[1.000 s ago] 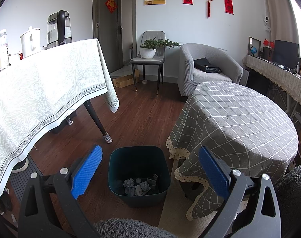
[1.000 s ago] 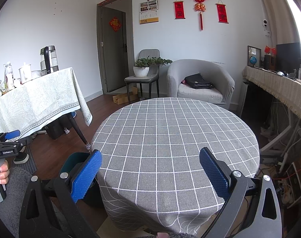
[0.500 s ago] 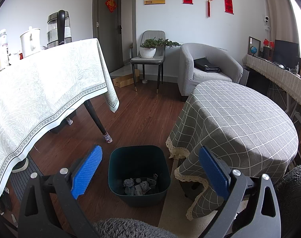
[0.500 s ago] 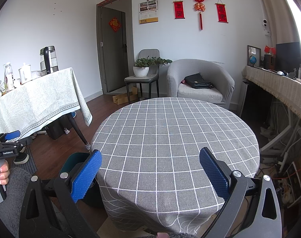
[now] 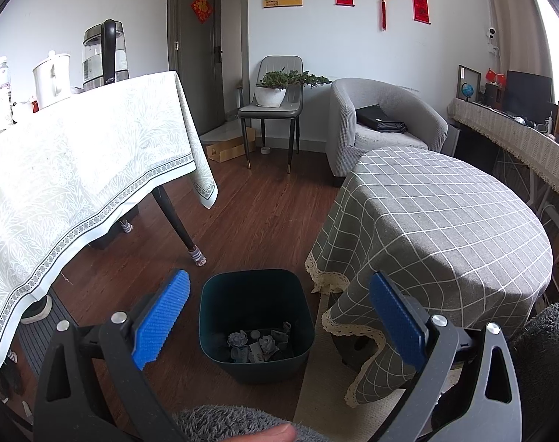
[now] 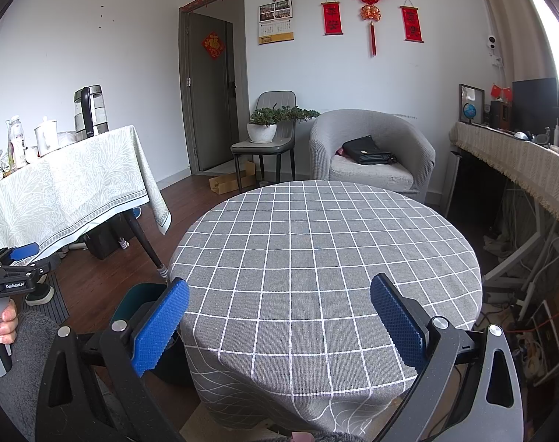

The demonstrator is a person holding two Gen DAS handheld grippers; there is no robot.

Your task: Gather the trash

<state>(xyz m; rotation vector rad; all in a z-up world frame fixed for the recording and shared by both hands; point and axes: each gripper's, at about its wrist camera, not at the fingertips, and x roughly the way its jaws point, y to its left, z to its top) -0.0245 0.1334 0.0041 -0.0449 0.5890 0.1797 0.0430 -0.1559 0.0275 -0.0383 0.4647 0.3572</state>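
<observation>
A dark green bin (image 5: 256, 316) stands on the wood floor beside the round table. Several crumpled pieces of paper trash (image 5: 259, 342) lie at its bottom. My left gripper (image 5: 279, 316) is open and empty, held above and in front of the bin. My right gripper (image 6: 279, 320) is open and empty over the near edge of the round table with the grey checked cloth (image 6: 323, 258), whose top shows no trash. The bin's rim (image 6: 132, 298) peeks out left of that table. The left gripper (image 6: 20, 258) shows at the far left of the right wrist view.
A table with a pale green cloth (image 5: 77, 169) stands at the left, with kettles (image 5: 104, 55) on it. A grey armchair (image 5: 382, 125), a chair with a plant (image 5: 276, 99) and a side counter (image 5: 519, 140) are at the back. A beige rug (image 5: 316, 397) lies under the round table.
</observation>
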